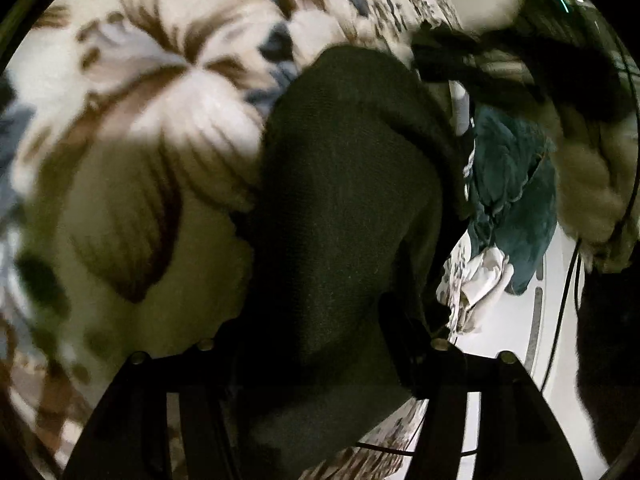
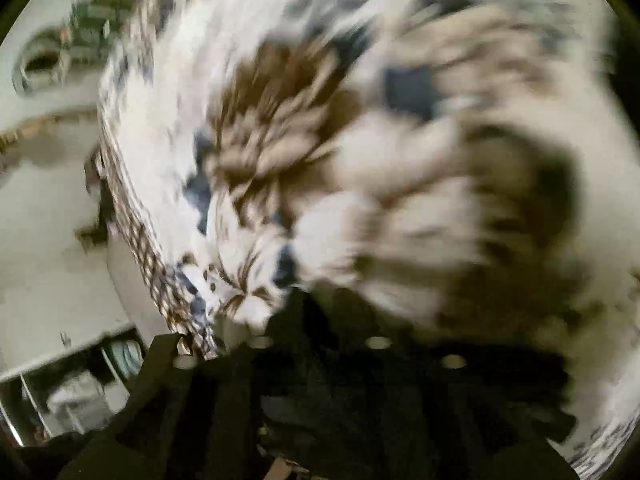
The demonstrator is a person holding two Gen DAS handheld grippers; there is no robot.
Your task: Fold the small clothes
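Note:
In the left wrist view a dark green knit garment hangs from between my left gripper's fingers and drapes forward over the flowered bedspread. The left gripper is shut on it. In the right wrist view the picture is blurred by motion. My right gripper sits low over the same flowered bedspread, with dark cloth bunched between and over its fingers. I cannot tell how its jaws stand.
A teal garment, a small white patterned cloth and a beige furry piece lie to the right of the left gripper. The bed's edge runs down the left, with white floor and furniture beyond.

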